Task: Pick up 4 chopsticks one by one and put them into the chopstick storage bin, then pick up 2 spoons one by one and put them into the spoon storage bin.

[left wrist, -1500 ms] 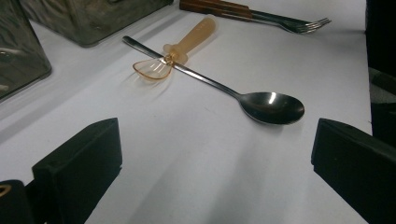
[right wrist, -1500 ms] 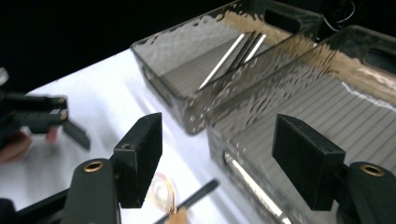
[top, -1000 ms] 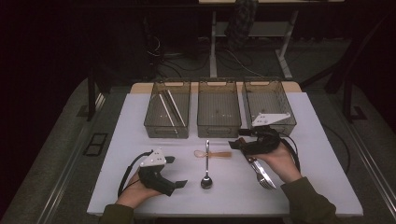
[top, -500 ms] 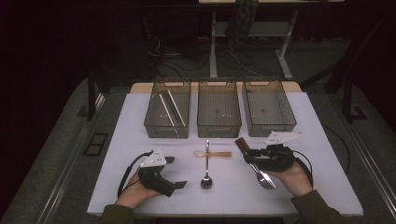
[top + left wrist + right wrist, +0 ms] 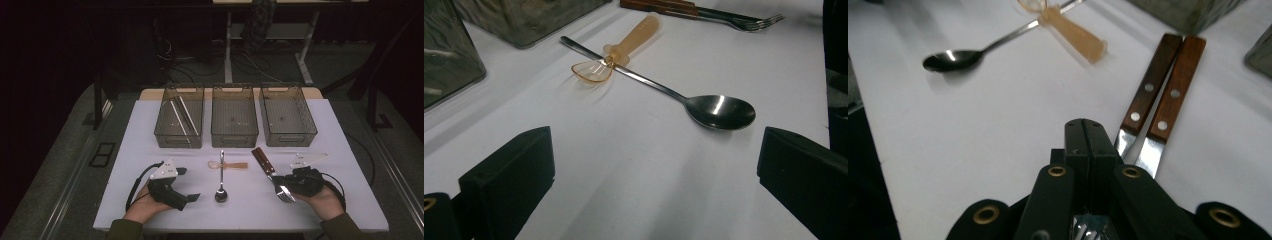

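Note:
Two wood-handled forks (image 5: 265, 162) (image 5: 1160, 80) lie side by side right of centre, tines toward the near edge. My right gripper (image 5: 280, 182) (image 5: 1085, 132) rests just beside their necks. Its jaws have just been closing and now press together with nothing between them. A steel spoon (image 5: 221, 180) (image 5: 719, 111) (image 5: 950, 59) lies at the centre, crossed by a small translucent orange spoon (image 5: 229, 164) (image 5: 626, 45) (image 5: 1075, 32). My left gripper (image 5: 187, 184) (image 5: 654, 170) stands open on the table left of the steel spoon, holding nothing.
Three clear bins stand in a row behind the cutlery: the left bin (image 5: 178, 142) holds a few thin rods, while the middle bin (image 5: 234, 139) and right bin (image 5: 289, 137) look bare. White tabletop (image 5: 350, 200) runs around them. Cables trail from both grippers.
The right hand has drawn back from near the right bin toward the near edge and sunk to the table beside the forks. Its jaws have closed. The left hand has kept still.

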A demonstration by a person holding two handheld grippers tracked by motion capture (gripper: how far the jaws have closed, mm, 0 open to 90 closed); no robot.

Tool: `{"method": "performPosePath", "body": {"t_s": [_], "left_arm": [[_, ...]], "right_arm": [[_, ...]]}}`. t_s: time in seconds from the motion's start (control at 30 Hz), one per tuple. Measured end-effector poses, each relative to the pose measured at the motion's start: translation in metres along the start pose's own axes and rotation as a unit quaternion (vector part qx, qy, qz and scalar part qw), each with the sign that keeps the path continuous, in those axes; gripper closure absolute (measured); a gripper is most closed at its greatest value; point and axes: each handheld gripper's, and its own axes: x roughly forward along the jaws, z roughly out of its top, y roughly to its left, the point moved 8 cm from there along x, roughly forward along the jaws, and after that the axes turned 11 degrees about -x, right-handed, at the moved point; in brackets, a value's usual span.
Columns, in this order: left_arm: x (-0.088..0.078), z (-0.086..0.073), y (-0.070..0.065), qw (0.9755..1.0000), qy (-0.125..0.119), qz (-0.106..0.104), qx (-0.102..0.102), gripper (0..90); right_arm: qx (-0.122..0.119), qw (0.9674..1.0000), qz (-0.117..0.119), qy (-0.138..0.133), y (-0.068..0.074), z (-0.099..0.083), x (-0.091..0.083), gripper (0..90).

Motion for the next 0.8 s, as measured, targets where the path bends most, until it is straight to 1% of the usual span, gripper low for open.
{"method": "performPosePath", "body": {"t_s": [0.03, 0.1, 0.3, 0.37, 0.57, 0.73, 0.8], "left_arm": [[0.0, 0.0, 0.0, 1.0, 0.0, 0.0, 0.0, 0.7], [0.0, 0.0, 0.0, 1.0, -0.001, 0.0, 0.0, 0.7], [0.0, 0.0, 0.0, 1.0, -0.001, -0.002, 0.0, 0.6], [0.0, 0.0, 0.0, 1.0, -0.001, -0.002, 0.0, 0.7], [0.001, 0.0, -0.001, 1.0, 0.001, -0.003, 0.001, 0.7], [0.002, 0.001, -0.002, 1.0, 0.002, -0.003, 0.002, 0.7], [0.003, 0.001, -0.002, 1.0, 0.003, -0.003, 0.003, 0.8]], "right_arm": [[0.0, 1.0, 0.001, 0.006, -0.001, -0.002, 0.002, 89.6], [0.005, 0.9999, 0.006, 0.01, -0.001, -0.003, 0.006, 89.6], [-0.002, 0.9993, 0.005, 0.037, 0.001, -0.009, 0.018, 89.6], [-0.003, 0.9991, 0.005, 0.041, 0.001, -0.009, 0.021, 89.6], [-0.008, 0.9988, 0.005, 0.048, 0.003, -0.01, 0.024, 89.6], [-0.009, 0.999, 0.003, 0.044, 0.003, -0.009, 0.024, 89.6], [-0.01, 0.9989, 0.003, 0.046, 0.003, -0.01, 0.024, 89.6]]}}
